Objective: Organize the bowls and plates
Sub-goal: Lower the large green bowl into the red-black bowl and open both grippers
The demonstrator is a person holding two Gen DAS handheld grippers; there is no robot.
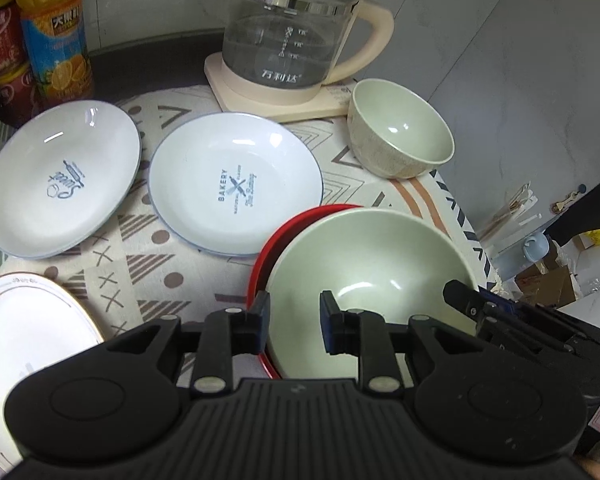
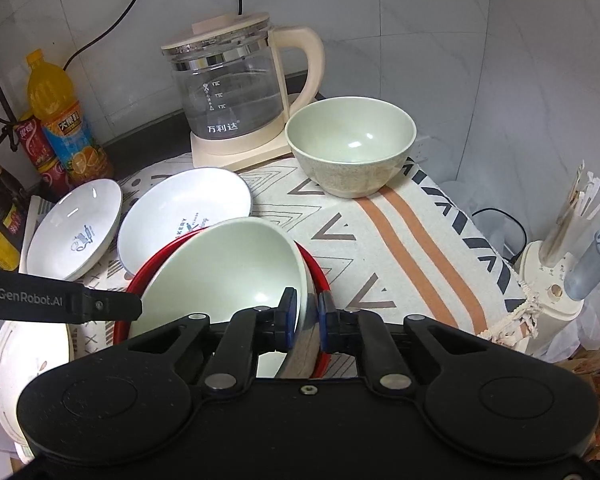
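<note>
Right tongs [image 2: 305,320] nearest the lens: pinching the near wall of the pale green bowl [image 2: 224,272], one pad inside, one outside, rim tilted up toward the camera. Left tongs [image 1: 292,322] slightly spread, straddling the opposite side of that bowl's rim; pads look close to the wall but not pressing on it, so the bowl's weight likely hangs on the right grip alone. The bowl sits inside a red plate [image 1: 260,268] on the patterned cloth [image 2: 400,240] over the worktop. Risk one: a one-sided pinch on a glazed, curved wall may slip or swing the bowl, knocking the red plate. Risk two: the bowl's far edge is just beside the white "Bakery" plate [image 1: 236,184], whose near rim touches the red plate; any shove could chip it or push it into the second white plate [image 1: 62,180]. A gold-rimmed plate [image 1: 28,344] lies at the near left. Further off, a second green bowl [image 2: 352,146] stands close to the glass kettle [image 2: 236,88], near the cloth's far corner; stacking there with a careless set-down could nudge it against the kettle base.
</note>
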